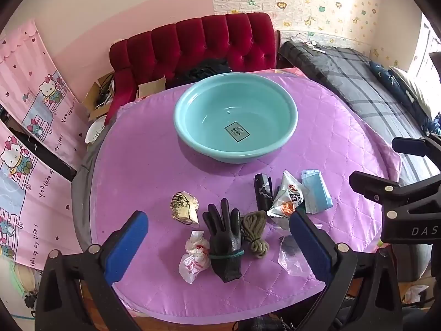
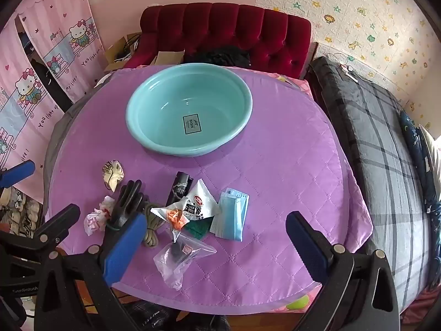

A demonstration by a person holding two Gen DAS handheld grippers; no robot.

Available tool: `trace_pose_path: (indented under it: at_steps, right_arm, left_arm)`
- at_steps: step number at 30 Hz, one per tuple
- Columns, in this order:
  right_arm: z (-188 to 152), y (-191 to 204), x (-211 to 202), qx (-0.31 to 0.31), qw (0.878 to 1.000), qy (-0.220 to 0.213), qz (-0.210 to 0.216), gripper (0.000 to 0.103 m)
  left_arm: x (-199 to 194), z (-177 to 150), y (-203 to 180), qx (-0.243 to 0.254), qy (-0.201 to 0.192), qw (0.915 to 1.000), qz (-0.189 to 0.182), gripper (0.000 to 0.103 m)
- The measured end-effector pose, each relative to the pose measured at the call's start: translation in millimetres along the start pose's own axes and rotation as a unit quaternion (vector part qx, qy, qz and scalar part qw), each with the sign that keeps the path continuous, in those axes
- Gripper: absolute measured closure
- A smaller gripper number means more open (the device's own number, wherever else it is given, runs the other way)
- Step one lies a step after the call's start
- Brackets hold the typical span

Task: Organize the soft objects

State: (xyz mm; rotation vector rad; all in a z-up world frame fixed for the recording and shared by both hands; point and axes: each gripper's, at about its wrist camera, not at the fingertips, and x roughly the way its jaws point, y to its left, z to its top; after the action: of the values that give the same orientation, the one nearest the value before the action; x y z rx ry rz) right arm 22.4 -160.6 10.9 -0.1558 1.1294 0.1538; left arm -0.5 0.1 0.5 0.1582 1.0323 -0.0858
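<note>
green packet mostly hidden — bed cut off

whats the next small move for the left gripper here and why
Probably lower the left gripper onto the black rubber-coated glove. Its jaws stand open and empty, the glove lies right between them on the purple quilted cloth, and the round teal plastic basin behind is empty, so nothing has been sorted yet.

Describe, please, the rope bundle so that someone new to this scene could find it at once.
Start at the teal basin on the purple quilted cloth, then come toward the camera to the row of small items. The rope bundle lies right beside the black glove, on its snack-packet side. It alone is an olive-green cord wound into a coil.
</note>
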Motion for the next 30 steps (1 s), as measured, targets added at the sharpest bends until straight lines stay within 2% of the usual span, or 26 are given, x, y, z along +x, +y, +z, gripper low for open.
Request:
trace_pose_path:
  at_steps: [30]
  right_arm:
    - [-2, 1, -8, -0.011, 1.000, -0.013, 0.002, 0.000]
  left_arm:
    - [-9, -5, 0, -0.004, -0.012, 0.9999, 0.009, 0.000]
